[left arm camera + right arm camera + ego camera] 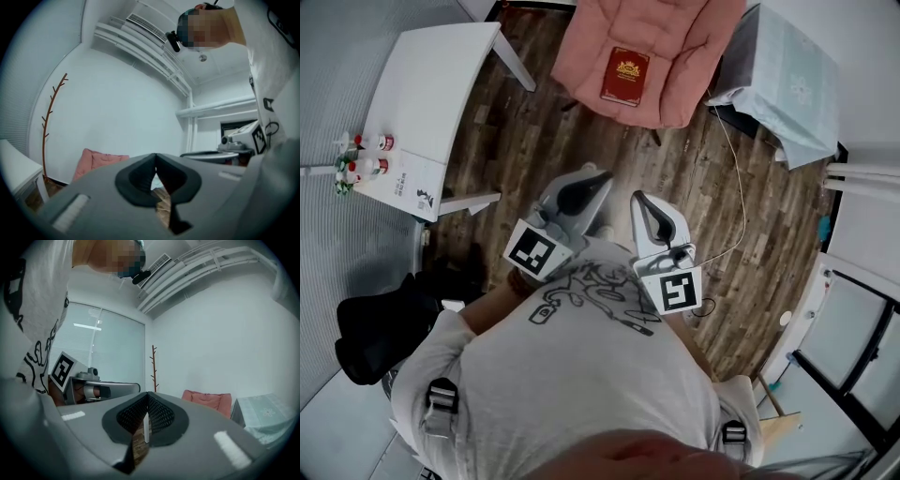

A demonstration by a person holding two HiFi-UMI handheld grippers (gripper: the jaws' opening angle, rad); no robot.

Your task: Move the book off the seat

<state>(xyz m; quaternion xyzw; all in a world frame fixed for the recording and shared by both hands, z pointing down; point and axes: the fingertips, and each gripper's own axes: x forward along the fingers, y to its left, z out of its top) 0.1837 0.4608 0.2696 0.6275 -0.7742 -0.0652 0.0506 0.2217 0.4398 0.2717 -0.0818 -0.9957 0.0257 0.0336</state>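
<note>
**Book on the seat, both claws closed and empty**

The wood floor [581,141] spreads out from the pink seat [675,37] toward me. A white bench [431,84] stands to the seat's left, well apart from it. My left claw [592,178] and right claw [641,199] hang side by side in front of the seat, short of it. Each has its jaws pressed together on nothing. The red book [624,77] lies flat on the seat's cushion, near its front edge.
</note>
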